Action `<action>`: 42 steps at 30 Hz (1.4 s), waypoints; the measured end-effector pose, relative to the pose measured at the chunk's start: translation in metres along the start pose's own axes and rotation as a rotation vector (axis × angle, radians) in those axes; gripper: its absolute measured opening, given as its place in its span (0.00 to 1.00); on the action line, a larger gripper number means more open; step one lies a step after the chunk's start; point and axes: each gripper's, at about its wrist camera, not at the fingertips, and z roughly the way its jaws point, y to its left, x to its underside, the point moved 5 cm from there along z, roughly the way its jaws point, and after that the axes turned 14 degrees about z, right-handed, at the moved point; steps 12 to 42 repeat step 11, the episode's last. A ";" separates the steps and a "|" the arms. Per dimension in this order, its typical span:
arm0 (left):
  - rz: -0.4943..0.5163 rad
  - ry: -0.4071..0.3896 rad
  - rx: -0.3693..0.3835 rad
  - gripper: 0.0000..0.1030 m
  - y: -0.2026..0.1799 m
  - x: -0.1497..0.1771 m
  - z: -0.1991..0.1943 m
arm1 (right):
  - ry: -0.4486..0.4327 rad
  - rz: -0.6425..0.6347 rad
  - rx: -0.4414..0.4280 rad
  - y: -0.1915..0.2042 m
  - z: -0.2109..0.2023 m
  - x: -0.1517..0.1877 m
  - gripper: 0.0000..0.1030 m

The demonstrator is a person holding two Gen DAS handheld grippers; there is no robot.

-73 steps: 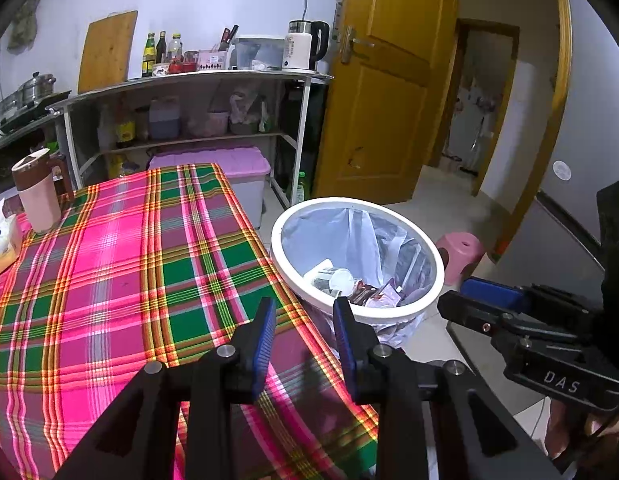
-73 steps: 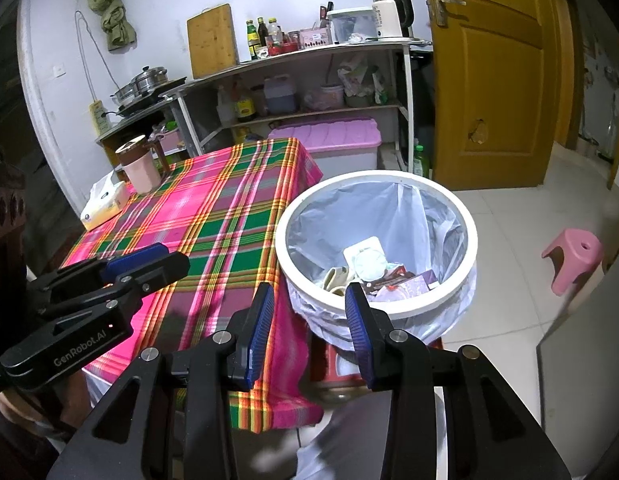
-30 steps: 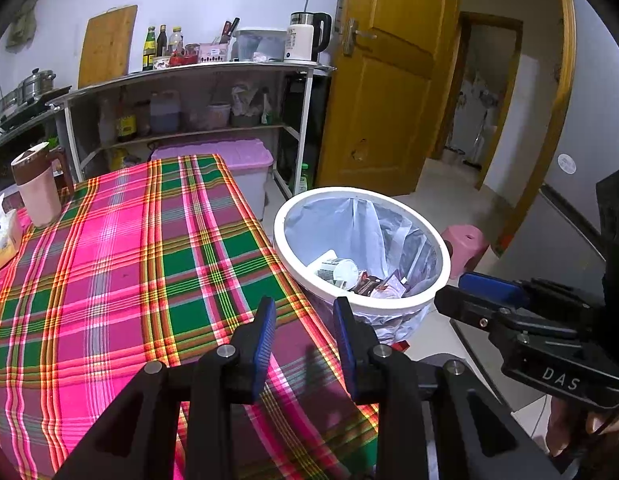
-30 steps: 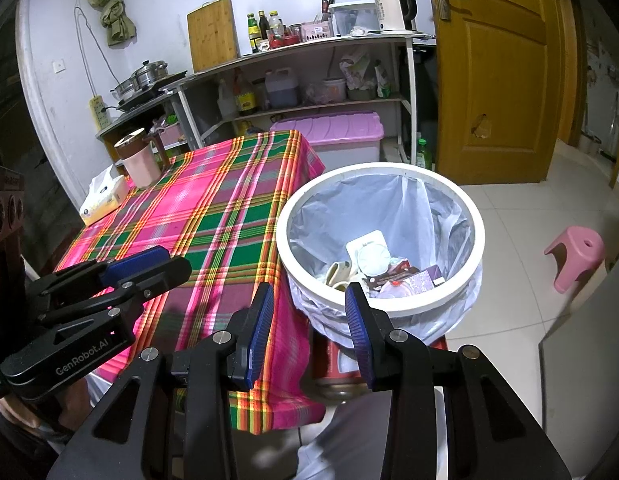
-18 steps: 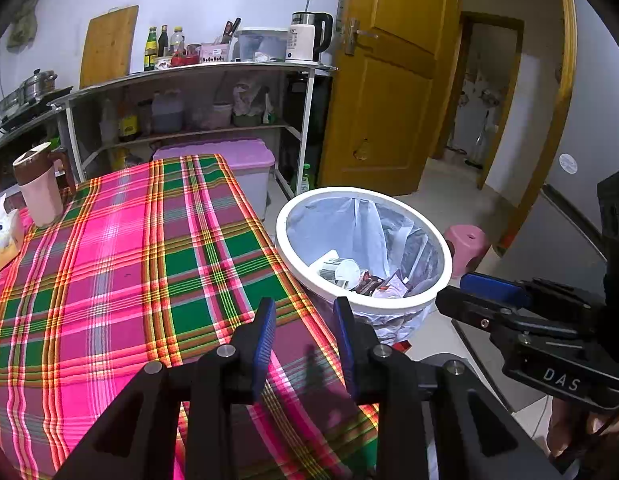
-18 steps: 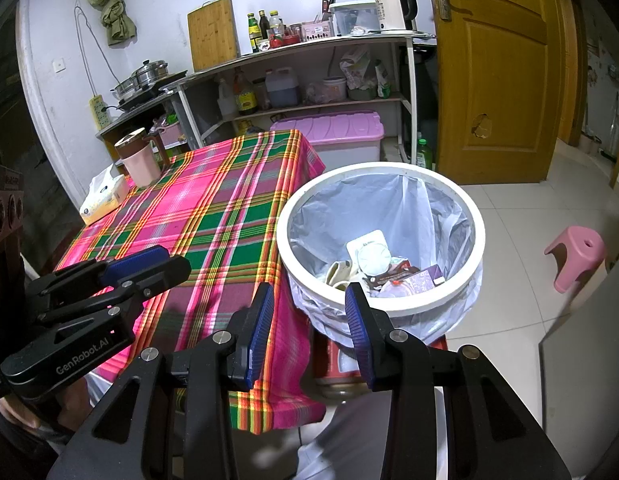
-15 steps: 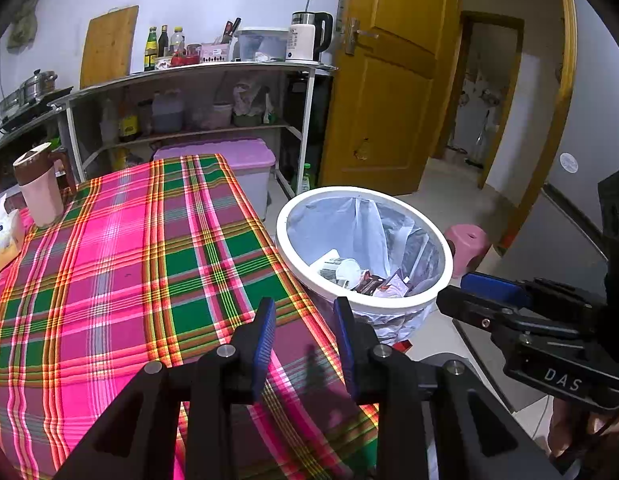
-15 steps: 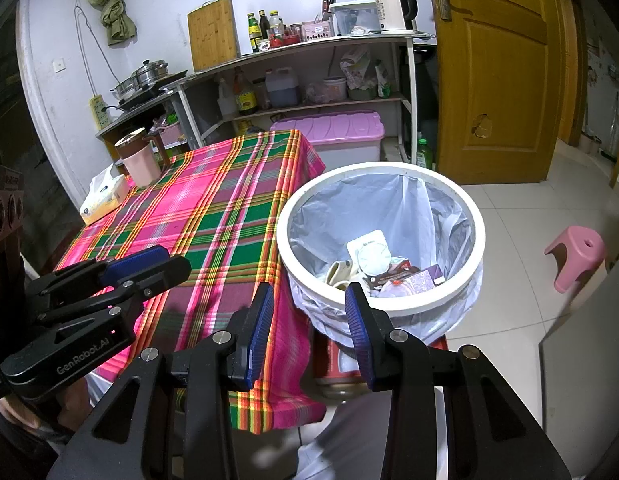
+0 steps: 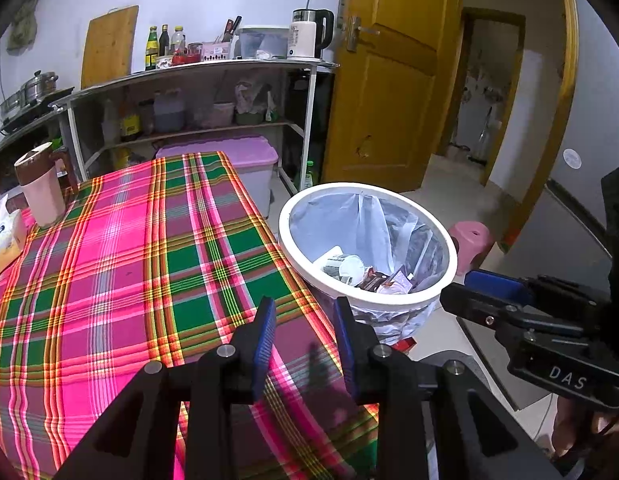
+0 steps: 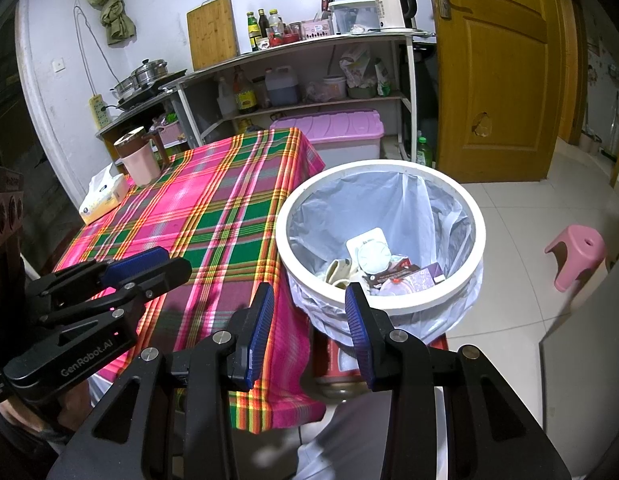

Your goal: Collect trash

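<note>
The left claw (image 9: 303, 334) is held spread apart above the near edge of the table (image 9: 121, 264), and nothing is pinched in it. The right claw (image 10: 309, 330) is also spread apart and holds nothing; it is held above the near rim of the white bin (image 10: 479, 240). The bin is seen just beside the table's right edge. It is lined with a thin plastic bag (image 10: 413, 204). The trash (image 10: 381, 268) is lying at the bottom of the bin: a white cup, a round white lid and some wrappers can be made out. A pink mug (image 9: 43, 194) and a tissue box (image 9: 3, 236) are set on the far left of the table. A pink stool (image 10: 577, 254) is seen on the floor, well apart from the bin.
</note>
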 end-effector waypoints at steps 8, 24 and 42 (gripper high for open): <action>-0.001 -0.004 -0.006 0.29 0.004 0.009 -0.002 | 0.000 0.000 0.000 0.000 0.001 0.001 0.37; -0.003 -0.002 -0.008 0.29 0.004 0.008 -0.002 | 0.001 0.001 0.001 0.000 0.002 0.003 0.37; -0.003 -0.002 -0.008 0.29 0.004 0.008 -0.002 | 0.001 0.001 0.001 0.000 0.002 0.003 0.37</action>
